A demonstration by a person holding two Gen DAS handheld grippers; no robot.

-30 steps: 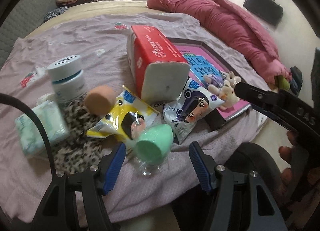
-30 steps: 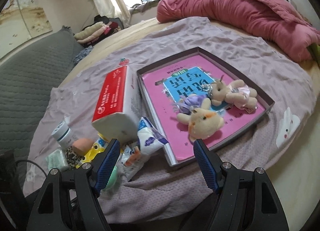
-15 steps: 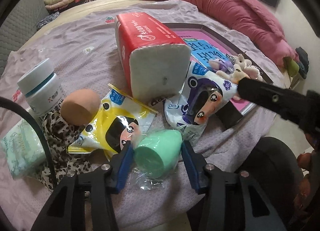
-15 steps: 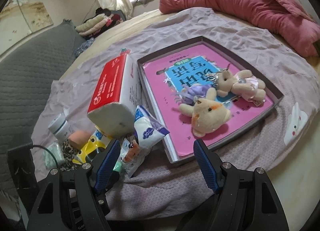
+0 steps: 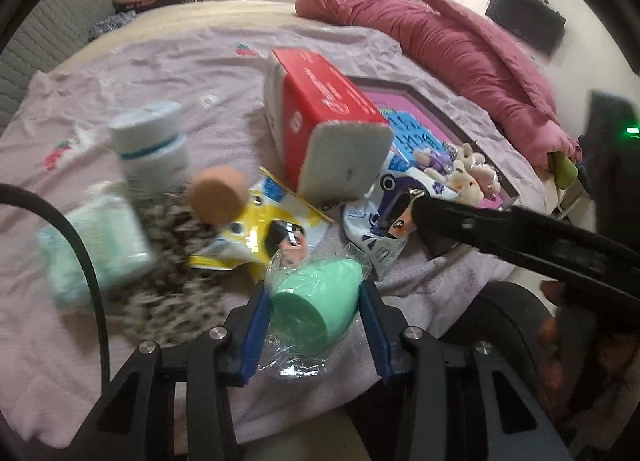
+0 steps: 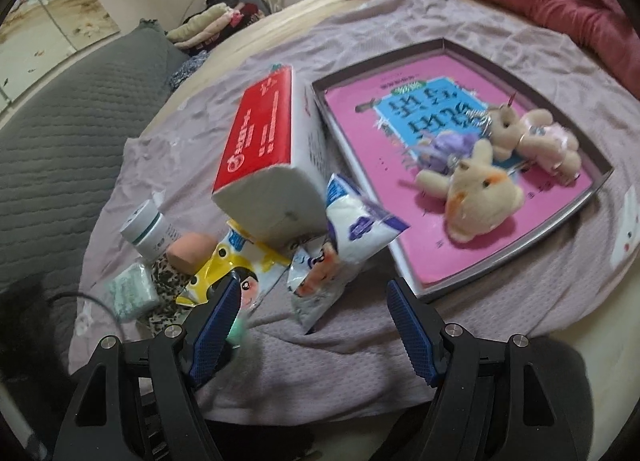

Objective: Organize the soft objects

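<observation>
My left gripper [image 5: 314, 303] is shut on a green egg-shaped sponge [image 5: 316, 303] in clear wrap, held just above the bed's front edge. A peach sponge [image 5: 218, 195], a yellow snack pack [image 5: 276, 233] and a blue-white snack pack [image 5: 390, 217] lie behind it. My right gripper [image 6: 312, 325] is open and empty, over the front of the pile. The dark tray [image 6: 516, 257] with a pink book holds plush bears [image 6: 480, 197] at the right. The red tissue pack [image 6: 272, 165] stands beside the tray.
A white jar [image 5: 150, 145], a pale green wipes pack [image 5: 92, 237] and a leopard cloth [image 5: 176, 285] lie at the left. A red duvet [image 5: 452, 41] lies along the far right of the bed. The right gripper's arm [image 5: 520, 233] crosses the left wrist view.
My left gripper closed on the green sponge and lifted it slightly. My right gripper moved lower and closer to the pile, still open.
</observation>
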